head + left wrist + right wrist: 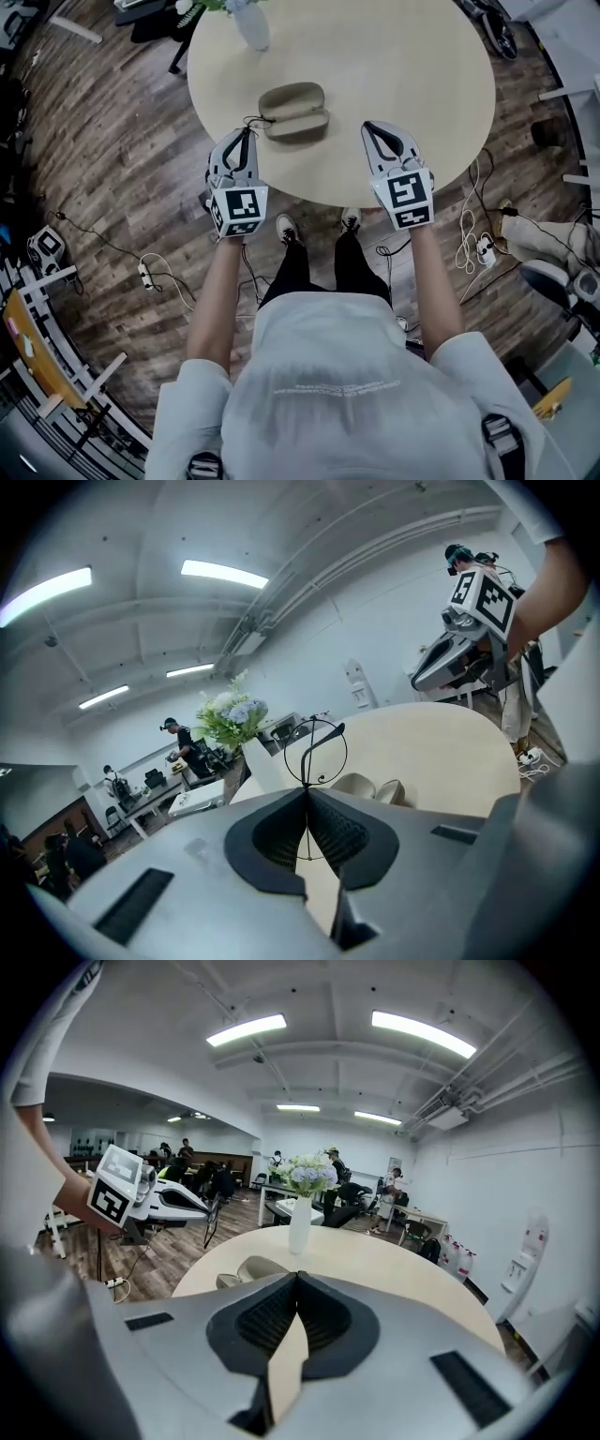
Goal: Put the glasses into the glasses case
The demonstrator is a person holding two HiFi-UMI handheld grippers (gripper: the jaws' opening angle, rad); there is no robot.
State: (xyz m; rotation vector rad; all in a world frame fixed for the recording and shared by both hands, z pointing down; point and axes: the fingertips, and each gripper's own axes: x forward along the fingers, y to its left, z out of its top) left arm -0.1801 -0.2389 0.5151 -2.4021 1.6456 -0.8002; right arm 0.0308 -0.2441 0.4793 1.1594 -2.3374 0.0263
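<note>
An open olive-beige glasses case [294,112] lies on the round table [403,66], near its front edge. My left gripper [246,133] hovers just left of the case, shut on thin black wire-framed glasses [251,121]. In the left gripper view a round lens rim of the glasses [316,752] sticks up from the closed jaws of my left gripper [307,793], with the case [370,787] beyond. My right gripper [371,127] is over the table's front edge to the right of the case, shut and empty. Its view shows the closed tips of my right gripper [298,1275], the case [246,1272] and my left gripper [159,1199].
A white vase with flowers [251,23] stands at the table's far left; it also shows as the vase [299,1222] behind the case. Cables and a power strip [483,246] lie on the wooden floor around the table. Other people work at desks in the background.
</note>
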